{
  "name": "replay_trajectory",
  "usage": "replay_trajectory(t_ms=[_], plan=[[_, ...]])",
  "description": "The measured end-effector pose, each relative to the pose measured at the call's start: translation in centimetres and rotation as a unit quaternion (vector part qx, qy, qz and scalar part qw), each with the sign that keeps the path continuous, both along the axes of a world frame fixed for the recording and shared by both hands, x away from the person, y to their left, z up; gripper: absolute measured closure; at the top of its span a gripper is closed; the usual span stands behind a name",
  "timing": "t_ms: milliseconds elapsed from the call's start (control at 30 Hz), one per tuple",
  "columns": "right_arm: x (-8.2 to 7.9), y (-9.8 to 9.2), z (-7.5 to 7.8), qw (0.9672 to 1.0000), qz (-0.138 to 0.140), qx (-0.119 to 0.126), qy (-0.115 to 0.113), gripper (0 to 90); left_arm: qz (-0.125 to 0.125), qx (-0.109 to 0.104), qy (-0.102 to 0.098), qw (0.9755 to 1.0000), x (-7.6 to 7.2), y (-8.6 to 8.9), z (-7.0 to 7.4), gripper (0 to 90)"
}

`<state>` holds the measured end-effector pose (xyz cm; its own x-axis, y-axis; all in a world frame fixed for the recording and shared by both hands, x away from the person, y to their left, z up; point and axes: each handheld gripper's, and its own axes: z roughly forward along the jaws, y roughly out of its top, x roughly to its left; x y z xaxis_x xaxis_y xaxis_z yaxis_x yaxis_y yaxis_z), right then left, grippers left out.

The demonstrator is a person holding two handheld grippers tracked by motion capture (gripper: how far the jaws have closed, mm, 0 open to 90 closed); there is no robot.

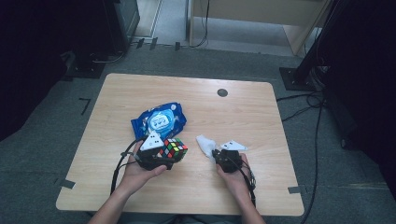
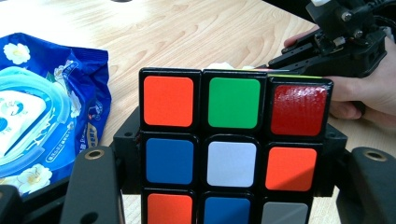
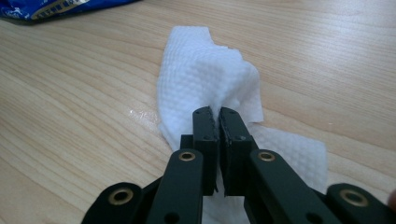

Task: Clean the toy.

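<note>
Cube (image 1: 172,149) clamped in left gripper (image 1: 156,156) fingers, right gripper (image 3: 218,122) fingers pinching white wipe (image 3: 205,79) — bare table (image 1: 224,121) beyond, blue pack (image 1: 159,120) near

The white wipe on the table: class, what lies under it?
Under the white wipe the bare wooden table shows all around its edges. The right gripper pinches its crumpled middle. Whatever sits beneath the folds themselves is covered.
</note>
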<state>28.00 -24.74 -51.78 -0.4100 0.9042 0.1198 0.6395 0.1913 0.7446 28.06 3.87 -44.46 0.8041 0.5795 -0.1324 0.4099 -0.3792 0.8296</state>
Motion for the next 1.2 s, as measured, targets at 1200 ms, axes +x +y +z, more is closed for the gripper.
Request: replay_trajectory(t_ms=[1200], plan=[[-6.0,6.3,9.2,0.9764,0.127,0.108,-0.138,88.7,-0.039,0.038,-0.021,0.9983,-1.7,-3.3,-1.0,33.5]])
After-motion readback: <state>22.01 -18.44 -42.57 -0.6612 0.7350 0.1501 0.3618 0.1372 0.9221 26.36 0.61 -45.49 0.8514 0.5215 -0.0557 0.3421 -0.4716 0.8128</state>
